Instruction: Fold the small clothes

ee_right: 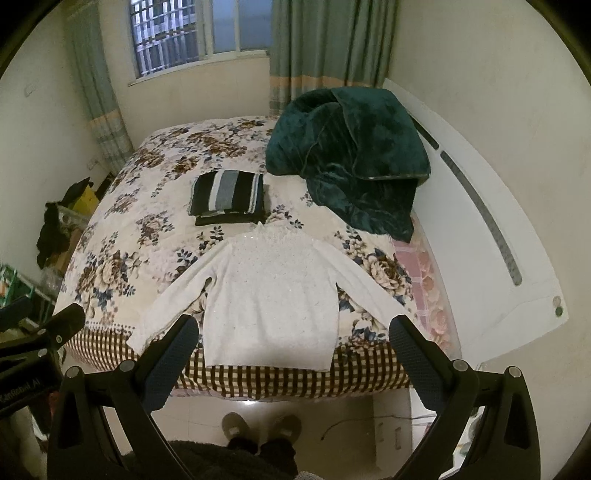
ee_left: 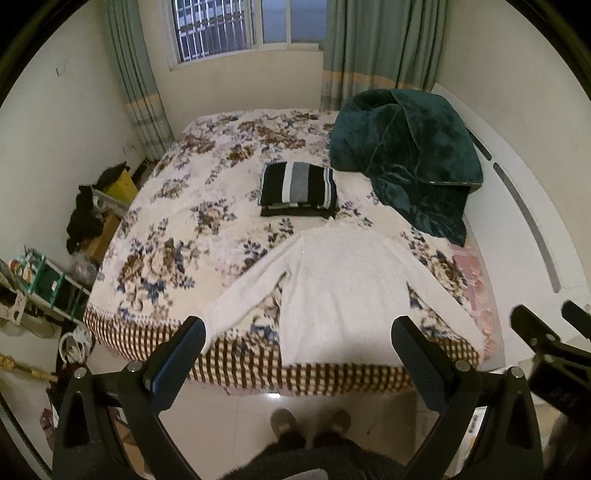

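Floral bed (ee_left: 177, 206), white sweater (ee_left: 343, 280) flat, hem blurred, both hand-held grippers (ee_left: 297, 338) (ee_right: 293, 334) spread

Bed with a floral cover and three textile items on it

On the bed (ee_right: 147, 206), a white sweater (ee_right: 269, 306) is spread flat near the front edge, a striped folded stack (ee_right: 229, 197) is set just behind it, and a green blanket (ee_right: 351, 166) is heaped at the right.

My room is dim and yellowish; the window (ee_left: 221, 29) at the upper left of the frame gives little light. A glare spot sits on the floor (ee_right: 247, 404) low centre. Both views bulge, with black corners. The left view is softly blurred; the sweater (ee_left: 343, 280) looks washed out.
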A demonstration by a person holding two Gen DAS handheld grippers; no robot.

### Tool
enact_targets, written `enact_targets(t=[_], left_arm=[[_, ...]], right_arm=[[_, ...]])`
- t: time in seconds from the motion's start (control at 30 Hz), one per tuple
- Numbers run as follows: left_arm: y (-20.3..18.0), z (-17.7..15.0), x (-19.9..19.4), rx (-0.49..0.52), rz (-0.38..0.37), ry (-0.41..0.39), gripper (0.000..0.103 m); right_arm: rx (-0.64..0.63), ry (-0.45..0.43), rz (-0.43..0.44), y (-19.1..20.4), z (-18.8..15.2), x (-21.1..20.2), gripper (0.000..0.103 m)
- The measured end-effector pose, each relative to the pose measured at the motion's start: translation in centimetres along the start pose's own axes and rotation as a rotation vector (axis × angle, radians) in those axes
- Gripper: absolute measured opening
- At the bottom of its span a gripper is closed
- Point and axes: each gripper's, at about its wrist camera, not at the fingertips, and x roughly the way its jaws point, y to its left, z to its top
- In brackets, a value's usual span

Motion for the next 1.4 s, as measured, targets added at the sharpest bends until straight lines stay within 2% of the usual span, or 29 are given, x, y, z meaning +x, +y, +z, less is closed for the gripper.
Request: enact_targets(t=[0.13, 0.27, 0.43, 0.57, 0.73, 0.83, 0.9, 1.0, 1.17, 1.2, 1.3, 1.33, 1.37, 1.4], left_arm=[[0.1, 0.5, 4.1, 0.038, 0.023, -0.024, 0.103], [-1.1, 1.1, 10.6, 0.070, 0.034, 0.004, 0.103], [-4.0, 1.7, 19.3, 0.083, 0.053, 0.098, 0.103], [-7.4, 2.0, 26.2, 0.091, 0.108, 0.161, 0.103], [-11.1, 1.9, 35.0, 0.082, 0.161, 0.255, 0.103], [-12.7, 0.3, 40.7, 0.052, 0.177, 0.368, 0.103], [-13.7, -1.0, 44.3, 0.044, 0.196, 0.435, 0.103], [-14.5, -3.1, 48.9, 0.047, 0.237, 0.508, 0.103], [-15.3, -5.0, 55.1, 0.018, 0.252, 0.574, 0.103], [-15.2, -5.4, 56.2, 0.017, 0.256, 0.583, 0.103], [-15.1, -5.7, 58.6, -0.001, 0.257, 0.590, 0.103], [-14.8, -5.9, 59.1, -0.009, 0.255, 0.591, 0.103], [-14.5, -5.9, 59.7, -0.017, 0.254, 0.589, 0.103], [-14.0, -6.1, 60.1, -0.024, 0.253, 0.584, 0.103]], right_arm=[[0.099, 0.038, -0.041, -1.1, -0.4, 4.0, 0.103], [0.225, 0.084, -0.141, -4.6, -1.5, 9.8, 0.103], [0.411, 0.176, -0.242, -12.8, -3.9, 19.2, 0.103], [0.569, 0.272, -0.273, -21.7, -6.9, 28.4, 0.103], [0.795, 0.368, -0.257, -33.0, -13.4, 40.5, 0.103], [0.930, 0.440, -0.246, -38.1, -18.1, 47.9, 0.103], [1.064, 0.475, -0.240, -41.0, -21.6, 52.1, 0.103], [1.269, 0.467, -0.207, -44.3, -25.9, 56.9, 0.102], [1.557, 0.365, -0.203, -48.9, -31.6, 62.3, 0.089], [1.594, 0.332, -0.205, -49.6, -32.3, 63.0, 0.080], [1.654, 0.227, -0.255, -51.2, -33.3, 64.2, 0.070], [1.646, 0.193, -0.293, -51.6, -33.0, 64.1, 0.056], [1.626, 0.179, -0.326, -51.8, -32.6, 64.1, 0.047], [1.587, 0.165, -0.360, -52.0, -32.0, 64.2, 0.028]])
